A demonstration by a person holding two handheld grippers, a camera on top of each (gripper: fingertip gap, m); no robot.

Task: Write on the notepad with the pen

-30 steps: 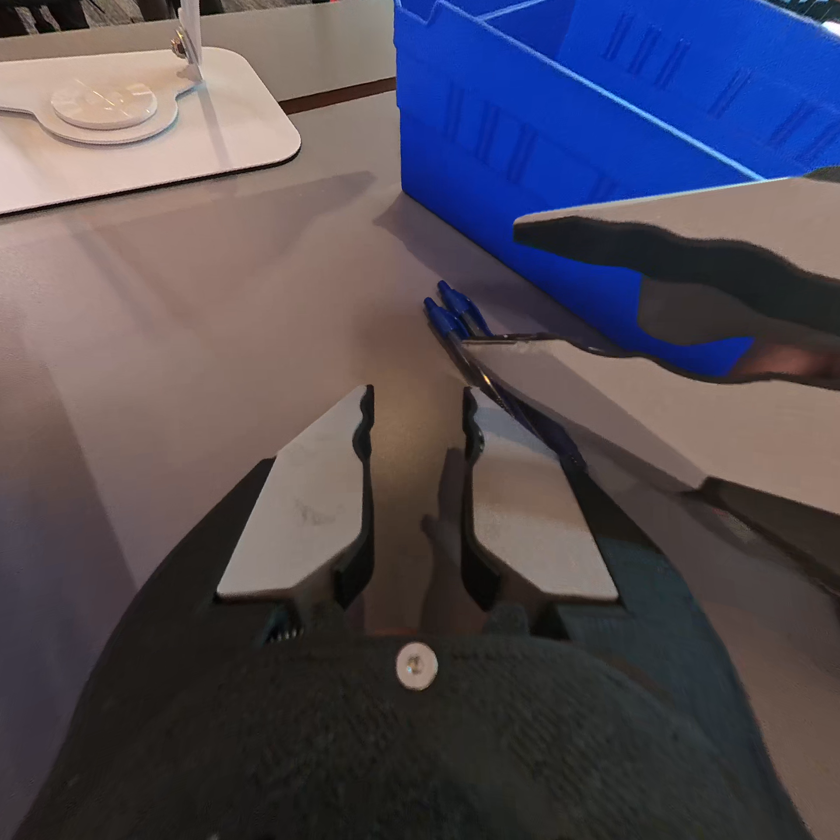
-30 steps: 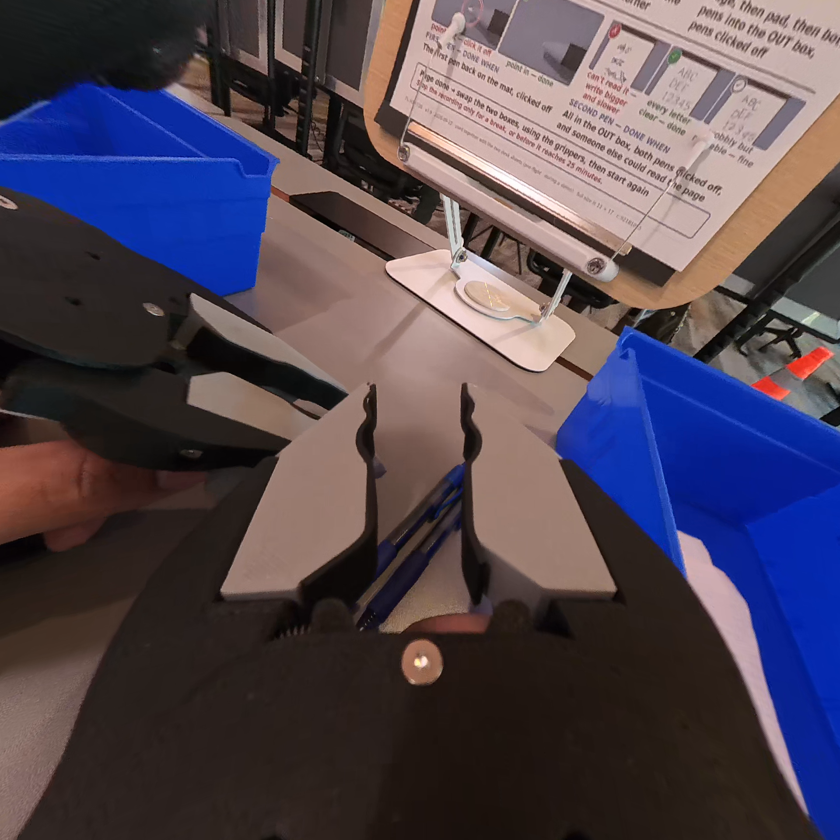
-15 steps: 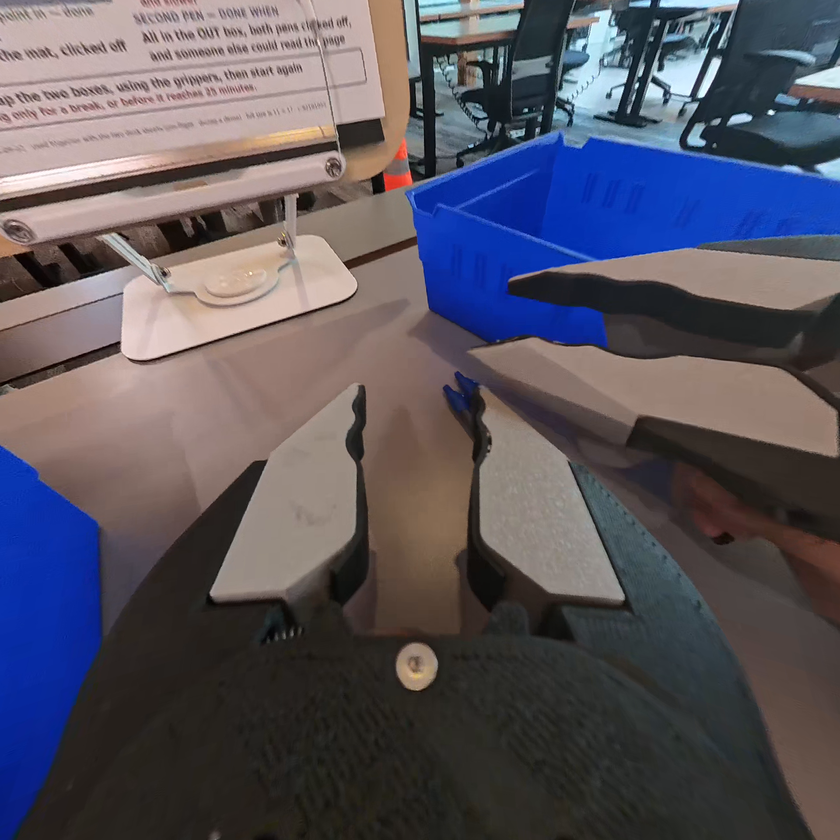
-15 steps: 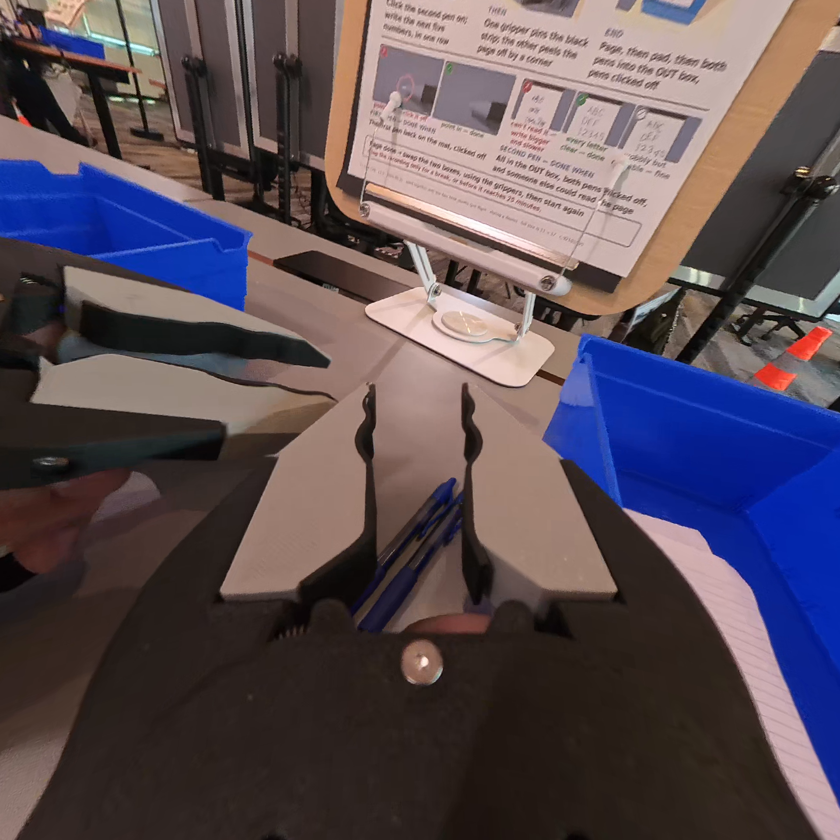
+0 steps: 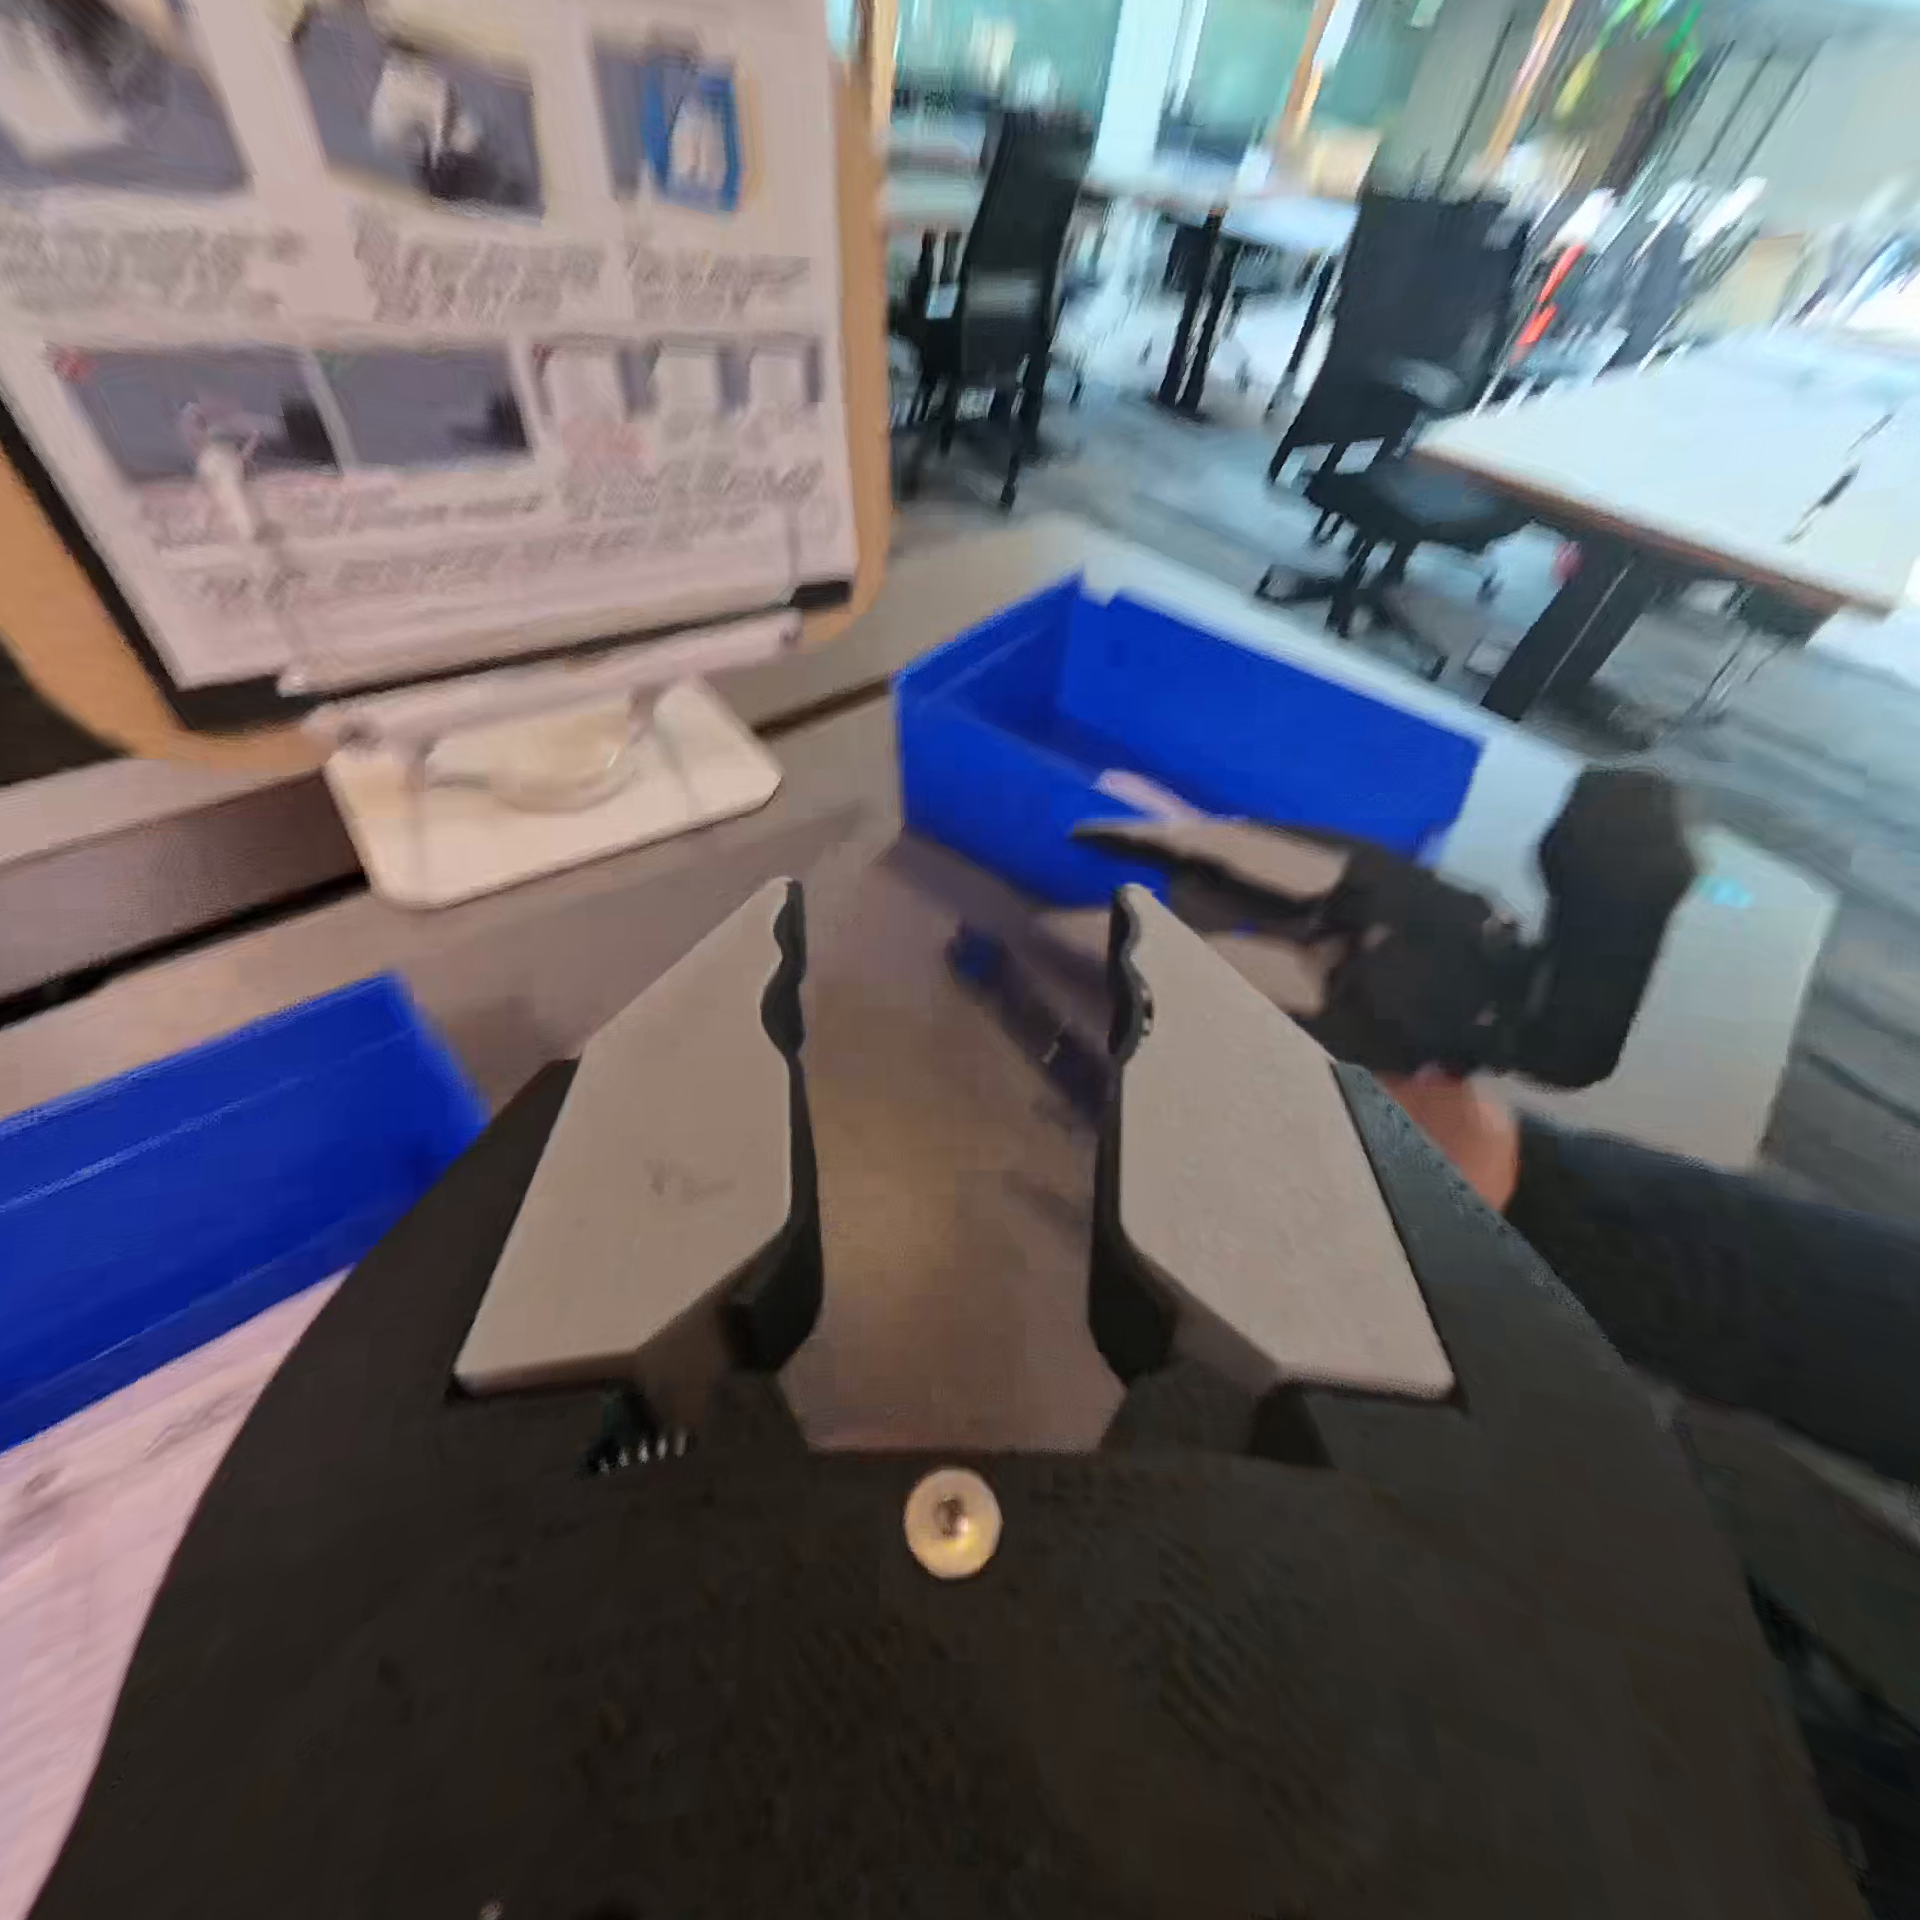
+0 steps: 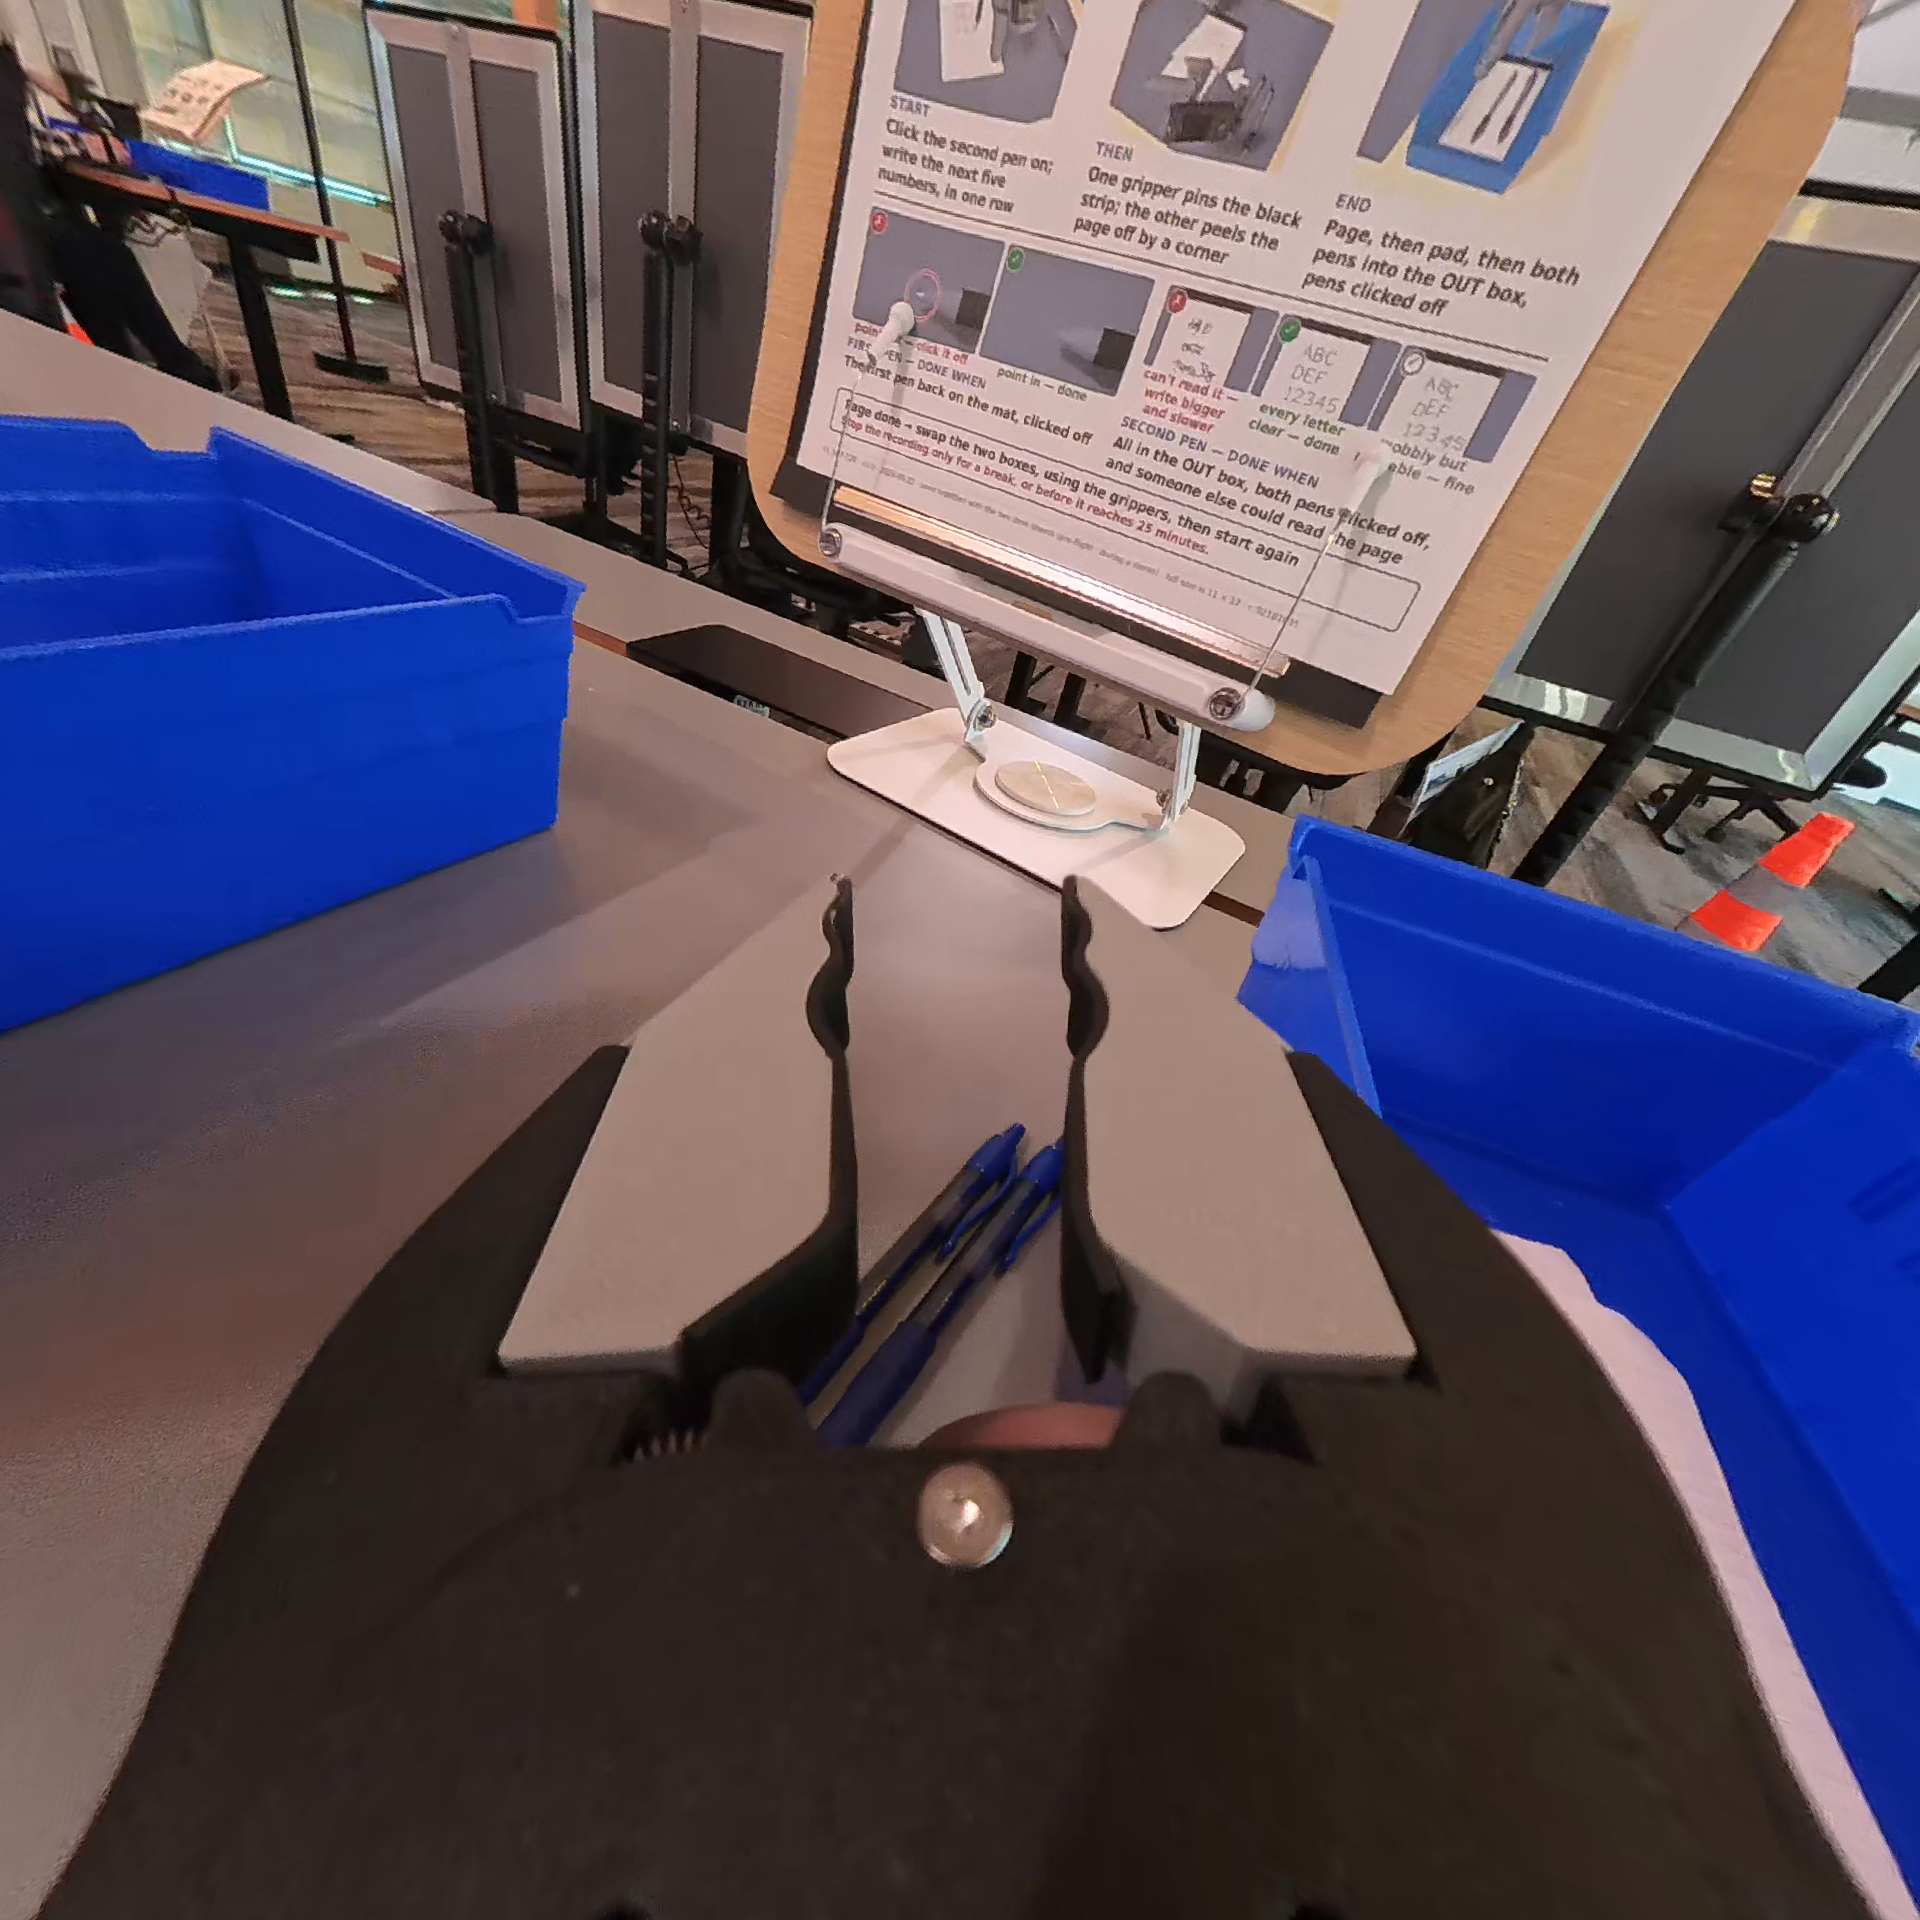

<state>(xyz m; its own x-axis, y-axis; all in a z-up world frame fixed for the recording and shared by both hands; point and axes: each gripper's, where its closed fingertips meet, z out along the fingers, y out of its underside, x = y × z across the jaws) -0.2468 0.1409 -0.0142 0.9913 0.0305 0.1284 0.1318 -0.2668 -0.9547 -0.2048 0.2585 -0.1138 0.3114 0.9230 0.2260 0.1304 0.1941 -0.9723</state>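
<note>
Two blue pens (image 6: 966, 1226) lie side by side on the grey table (image 6: 312, 1195). In the right wrist view they show between the fingers of my right gripper (image 6: 956, 914), which is open and holds nothing. A white lined notepad (image 6: 1662, 1475) lies to its right, in front of a blue bin. The left wrist view is blurred. My left gripper (image 5: 956, 935) is open and empty, raised above the table. The pens (image 5: 1029, 1008) lie ahead of it, and the right gripper (image 5: 1132, 831) is beyond them to the right.
A blue bin (image 6: 1610, 1091) stands at the right and another (image 6: 260, 675) at the left. An instruction board on a white stand (image 6: 1039, 810) is at the table's back. A white sheet with faint marks (image 5: 104, 1507) lies at the left gripper's lower left. Left tips to right tips: about 15 centimetres.
My left gripper has pulled back and up from the pens, opened wider, and left the right wrist view. The right gripper has stayed over the pens, still open.
</note>
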